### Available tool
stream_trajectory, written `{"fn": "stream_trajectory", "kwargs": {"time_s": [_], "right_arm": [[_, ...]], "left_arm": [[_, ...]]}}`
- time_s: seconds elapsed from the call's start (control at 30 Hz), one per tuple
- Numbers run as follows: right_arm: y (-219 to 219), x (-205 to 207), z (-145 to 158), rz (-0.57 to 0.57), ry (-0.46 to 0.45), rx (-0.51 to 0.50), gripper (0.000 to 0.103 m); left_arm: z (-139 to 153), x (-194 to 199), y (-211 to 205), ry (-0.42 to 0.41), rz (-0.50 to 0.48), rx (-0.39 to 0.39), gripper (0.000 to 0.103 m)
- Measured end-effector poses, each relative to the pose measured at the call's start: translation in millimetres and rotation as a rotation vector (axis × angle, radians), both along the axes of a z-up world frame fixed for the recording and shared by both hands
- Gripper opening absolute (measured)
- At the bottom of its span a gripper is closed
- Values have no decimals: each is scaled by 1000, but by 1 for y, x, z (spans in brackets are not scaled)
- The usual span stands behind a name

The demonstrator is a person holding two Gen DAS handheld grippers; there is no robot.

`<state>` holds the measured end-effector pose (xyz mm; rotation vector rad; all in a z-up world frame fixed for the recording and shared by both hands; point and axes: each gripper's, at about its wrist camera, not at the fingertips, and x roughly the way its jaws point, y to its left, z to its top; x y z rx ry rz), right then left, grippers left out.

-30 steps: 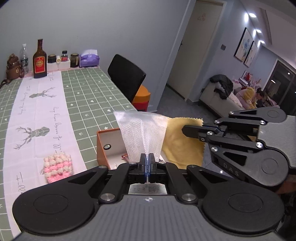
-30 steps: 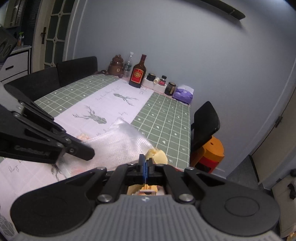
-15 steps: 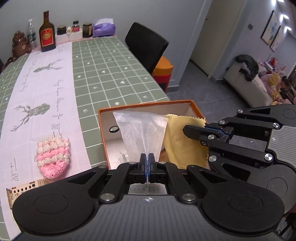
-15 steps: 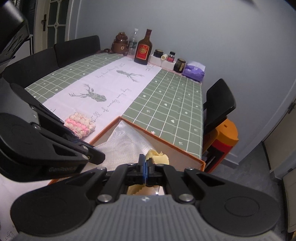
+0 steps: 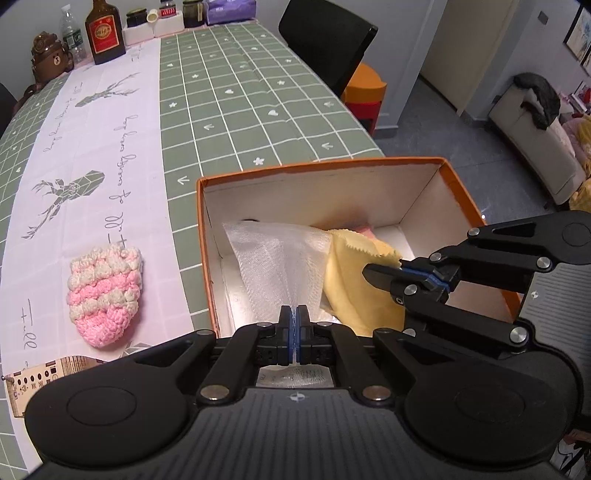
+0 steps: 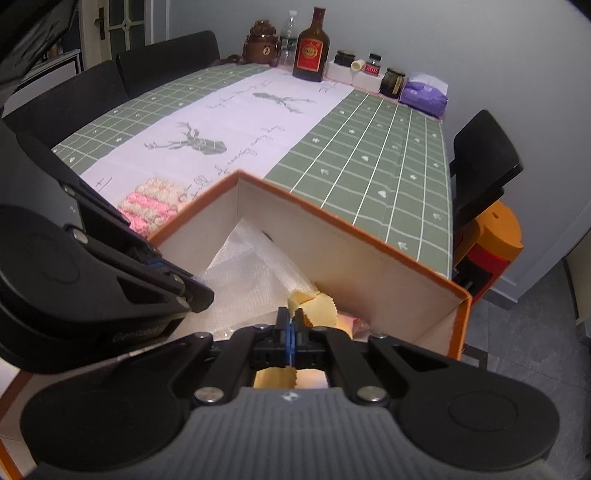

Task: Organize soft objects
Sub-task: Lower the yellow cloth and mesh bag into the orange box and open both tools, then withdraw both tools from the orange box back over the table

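My left gripper is shut on a white mesh cloth that hangs down into an orange box with a white inside. My right gripper is shut on a yellow cloth, also inside the box; it shows in the left wrist view beside the mesh cloth. The mesh cloth shows in the right wrist view too. Something pink lies on the box floor under the yellow cloth. A pink and white knitted pouch lies on the table left of the box.
The box stands at the table's near right corner on a green checked cloth with a white runner. A bottle, jars and a purple tissue pack stand at the far end. Black chairs stand beside the table. A wooden ruler-like piece lies at left.
Both grippers have moved down and forward with their cloths, from above the box to inside it. The cloths now reach the box interior.
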<state>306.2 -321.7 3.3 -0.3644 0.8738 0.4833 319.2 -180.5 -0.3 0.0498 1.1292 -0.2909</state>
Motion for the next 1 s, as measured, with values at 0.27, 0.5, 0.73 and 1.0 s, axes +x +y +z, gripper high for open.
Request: {"fn": "stream_trajectory", "kwargs": {"time_s": [0.27,0.5,0.73,1.0], "right_arm": [[0,11,-20,10,55,-14,0],[0,11,-18,1,63,-25,5],[0,3,-7,-18,38,-40,31],[3,-10,14,-28,1,-55,41]], "left_arm": [[-8,6,-1,45,6,32,2],[-4,6,5,42,32,-2,20],[5,-2,10,15,71,-50,43],[18,-14,27,4,128,-149,50]]}}
